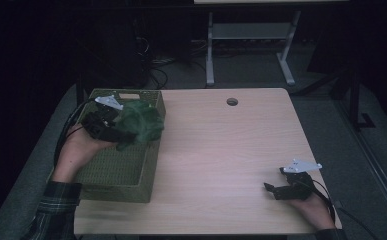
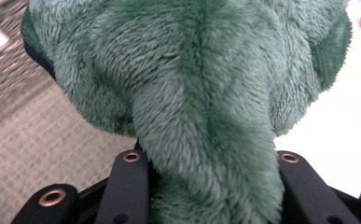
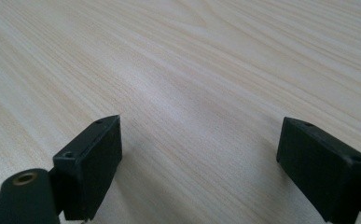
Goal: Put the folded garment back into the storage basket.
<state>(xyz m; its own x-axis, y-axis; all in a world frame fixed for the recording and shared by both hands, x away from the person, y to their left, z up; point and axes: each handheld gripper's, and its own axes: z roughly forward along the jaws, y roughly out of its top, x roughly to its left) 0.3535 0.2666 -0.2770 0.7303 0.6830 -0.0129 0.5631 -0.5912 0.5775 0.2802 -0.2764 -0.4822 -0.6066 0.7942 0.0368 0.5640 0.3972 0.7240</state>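
A green plush toy [image 1: 140,122] hangs over the right rim of a woven olive basket [image 1: 112,170] at the table's left. My left gripper [image 1: 115,131] is shut on the toy from its left side. In the left gripper view the fuzzy green plush toy [image 2: 201,93] is squeezed between my two black jaws, with the basket's weave [image 2: 24,140] below and to the left. Near the table's front right corner my right gripper [image 1: 273,189] rests low and open. In the right gripper view its fingers [image 3: 94,158] stand wide apart over bare wood, nothing between them.
The light wooden table [image 1: 221,150] has a round cable hole [image 1: 232,101] near its far edge. Beyond the table stand a white desk frame [image 1: 251,40] and cables on the dark floor. A plaid sleeve [image 1: 56,210] enters at bottom left.
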